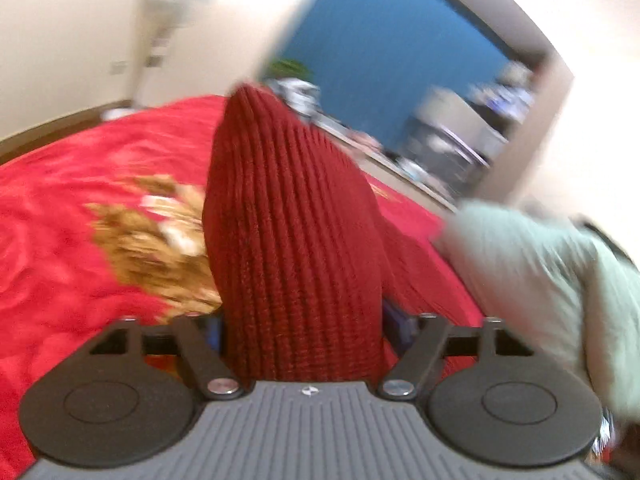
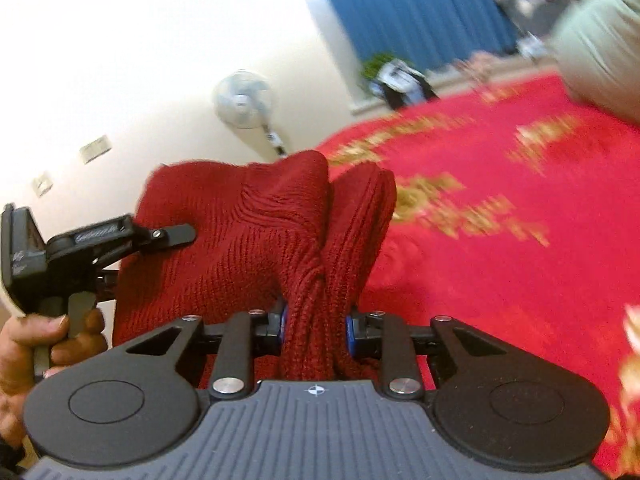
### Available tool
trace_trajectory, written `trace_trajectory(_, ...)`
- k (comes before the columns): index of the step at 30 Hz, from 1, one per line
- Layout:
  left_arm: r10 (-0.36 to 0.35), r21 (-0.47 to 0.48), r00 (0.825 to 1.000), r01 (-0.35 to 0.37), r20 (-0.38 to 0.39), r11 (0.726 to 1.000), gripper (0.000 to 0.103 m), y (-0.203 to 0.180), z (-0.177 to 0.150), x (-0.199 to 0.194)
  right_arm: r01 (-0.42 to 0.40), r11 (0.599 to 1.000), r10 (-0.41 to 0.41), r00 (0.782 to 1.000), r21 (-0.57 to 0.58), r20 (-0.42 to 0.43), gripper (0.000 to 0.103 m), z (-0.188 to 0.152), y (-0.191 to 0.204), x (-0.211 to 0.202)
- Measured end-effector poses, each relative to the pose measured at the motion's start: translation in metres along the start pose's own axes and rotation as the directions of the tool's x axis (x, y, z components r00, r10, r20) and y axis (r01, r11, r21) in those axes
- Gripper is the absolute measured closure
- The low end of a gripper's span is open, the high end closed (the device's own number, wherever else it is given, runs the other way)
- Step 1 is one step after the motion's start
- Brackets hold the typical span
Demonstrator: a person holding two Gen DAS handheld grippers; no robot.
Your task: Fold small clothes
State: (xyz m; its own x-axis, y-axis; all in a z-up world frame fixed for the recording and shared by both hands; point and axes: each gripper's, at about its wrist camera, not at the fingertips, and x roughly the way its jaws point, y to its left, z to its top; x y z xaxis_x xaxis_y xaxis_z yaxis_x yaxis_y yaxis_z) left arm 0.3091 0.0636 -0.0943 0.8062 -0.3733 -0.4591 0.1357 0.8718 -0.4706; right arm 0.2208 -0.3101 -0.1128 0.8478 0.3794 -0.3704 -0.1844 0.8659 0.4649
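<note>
The red knit garment (image 2: pixel 248 232) is held clamped in both the left gripper (image 1: pixel 302 332) and right gripper (image 2: pixel 316 328) (bunched between closed jaws), stretched sideways above the bed (image 2: pixel 520 220).

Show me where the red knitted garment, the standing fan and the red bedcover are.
red knitted garment (image 2: pixel 248 232), right wrist view, ribbed middle.
standing fan (image 2: pixel 242 100), right wrist view, round head.
red bedcover (image 1: pixel 60 208), left wrist view, bare red part.

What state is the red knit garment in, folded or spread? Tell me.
Neither: the red knit garment is bunched and held up off the red bedspread, pinched by the right gripper and left gripper.
</note>
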Motion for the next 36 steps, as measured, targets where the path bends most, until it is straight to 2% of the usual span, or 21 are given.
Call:
trace_trajectory(1,0.038,-0.024,0.999,-0.039,-0.032,0.999,0.02,0.011,0.002,0.006,0.006,0.999,-0.007,1.0,-0.034,-0.014,0.077,0.0,0.006,0.011)
trace_trajectory(3,0.114,-0.069,0.981,-0.126,-0.158,0.99,0.021,0.036,-0.001,0.02,0.049,0.996,-0.058,0.991,-0.079,-0.123,0.077,-0.005,0.009,0.041)
trace_trajectory(5,0.164,-0.056,0.969,-0.177,-0.183,0.983,0.025,0.046,-0.003,0.013,0.114,0.989,-0.135,0.959,-0.097,-0.251,0.076,-0.015,0.003,0.069)
trace_trajectory(6,0.161,-0.037,0.972,-0.17,-0.17,0.985,0.025,0.047,-0.002,0.005,0.13,0.986,-0.154,0.951,-0.103,-0.269,0.076,-0.018,0.0,0.074)
trace_trajectory(8,0.128,-0.009,0.98,-0.131,-0.149,0.991,0.025,0.046,-0.002,-0.014,0.127,0.988,-0.145,0.957,-0.086,-0.253,0.076,-0.014,-0.001,0.073)
trace_trajectory(10,0.074,0.004,0.98,-0.074,-0.183,0.997,0.025,0.051,-0.005,-0.025,0.113,0.992,-0.124,0.959,-0.058,-0.257,0.076,-0.011,-0.005,0.068)
trace_trajectory(12,0.024,0.044,0.962,-0.012,-0.272,0.999,0.023,0.045,-0.019,-0.022,0.108,0.992,-0.121,0.957,-0.062,-0.262,0.075,-0.012,-0.004,0.065)
trace_trajectory(13,0.039,0.083,0.944,-0.012,-0.327,0.996,0.023,0.042,-0.03,-0.015,0.107,0.993,-0.118,0.955,-0.055,-0.271,0.072,-0.012,-0.005,0.064)
trace_trajectory(14,0.089,0.133,0.92,-0.041,-0.382,0.99,0.015,0.04,-0.04,-0.006,0.11,0.993,-0.117,0.952,-0.039,-0.283,0.069,-0.011,-0.008,0.066)
trace_trajectory(15,0.129,0.152,0.907,-0.073,-0.4,0.986,0.009,0.041,-0.048,0.0,0.119,0.993,-0.118,0.947,-0.014,-0.299,0.061,-0.012,-0.013,0.068)
trace_trajectory(16,0.133,0.133,0.906,-0.087,-0.402,0.987,0.009,0.043,-0.051,0.001,0.127,0.992,-0.117,0.943,0.014,-0.311,0.054,-0.011,-0.017,0.068)
trace_trajectory(19,0.052,-0.024,0.911,-0.068,-0.408,0.997,0.01,0.055,-0.051,0.004,0.122,0.99,-0.095,0.943,0.065,-0.32,0.053,-0.015,-0.026,0.057)
trace_trajectory(23,-0.014,-0.116,0.901,-0.04,-0.434,0.992,0.013,0.059,-0.062,0.013,0.102,0.994,-0.085,0.934,0.03,-0.347,0.053,-0.024,-0.026,0.051)
trace_trajectory(25,0.006,-0.073,0.919,-0.038,-0.395,0.997,0.024,0.051,-0.061,0.014,0.095,0.995,-0.087,0.932,0.005,-0.351,0.066,-0.025,-0.025,0.05)
trace_trajectory(27,-0.004,-0.055,0.945,-0.015,-0.328,0.998,0.039,0.049,-0.05,0.005,0.073,0.997,-0.071,0.945,-0.005,-0.319,0.078,-0.017,-0.021,0.045)
trace_trajectory(29,0.004,-0.064,0.969,-0.02,-0.246,0.998,0.04,0.053,-0.038,-0.004,0.003,1.0,0.002,0.965,0.019,-0.261,0.081,-0.008,-0.012,0.033)
trace_trajectory(31,0.051,-0.026,0.97,-0.059,-0.239,0.998,0.04,0.053,-0.037,-0.008,-0.037,0.999,0.039,0.967,0.014,-0.252,0.081,-0.006,-0.004,0.031)
trace_trajectory(32,0.08,-0.005,0.957,-0.085,-0.28,0.996,0.035,0.052,-0.041,-0.003,-0.037,0.999,0.036,0.959,0.002,-0.282,0.081,-0.01,0.0,0.036)
trace_trajectory(33,0.094,0.003,0.945,-0.098,-0.314,0.995,0.031,0.051,-0.045,0.001,-0.009,0.999,-0.003,0.943,-0.036,-0.334,0.08,-0.018,0.003,0.044)
trace_trajectory(34,0.096,0.011,0.942,-0.098,-0.322,0.995,0.031,0.049,-0.045,0.0,0.019,0.997,-0.044,0.929,-0.069,-0.368,0.079,-0.025,0.004,0.049)
trace_trajectory(36,0.104,0.032,0.953,-0.099,-0.285,0.995,0.033,0.039,-0.041,-0.012,0.032,0.999,-0.046,0.93,-0.044,-0.364,0.078,-0.034,-0.005,0.048)
